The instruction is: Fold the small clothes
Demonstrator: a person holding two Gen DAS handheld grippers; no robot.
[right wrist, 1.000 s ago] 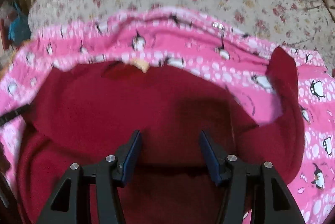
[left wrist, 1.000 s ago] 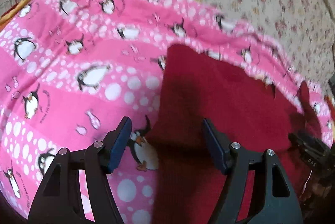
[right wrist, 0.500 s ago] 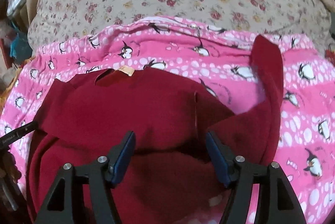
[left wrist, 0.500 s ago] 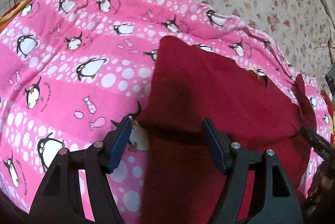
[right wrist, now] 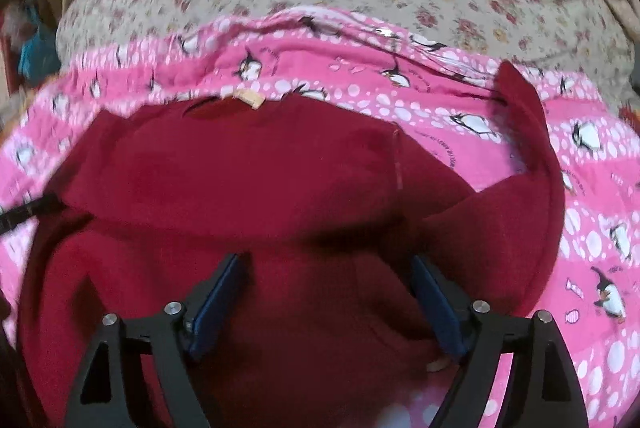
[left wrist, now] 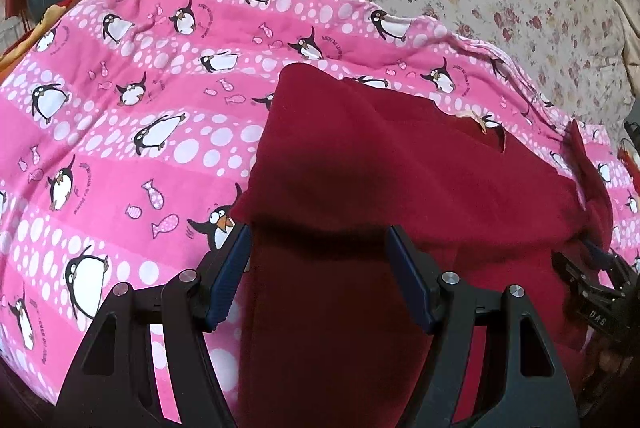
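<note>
- Left gripper (left wrist: 318, 248): we see jaws wide, pads clear of the red top (left wrist: 400, 167), over its folded left edge.
- Right gripper (right wrist: 326, 280): jaws opening, nothing pinched, above the fold.
- Top lies on pink blanket (left wrist: 120, 107); open blanket left, sleeve (right wrist: 536, 155) trailing right.

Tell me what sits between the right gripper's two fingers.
In the right wrist view, only the dark red garment lies between the right gripper fingers, whose jaws are opening and not pressing it. It rests on the pink penguin blanket.
</note>
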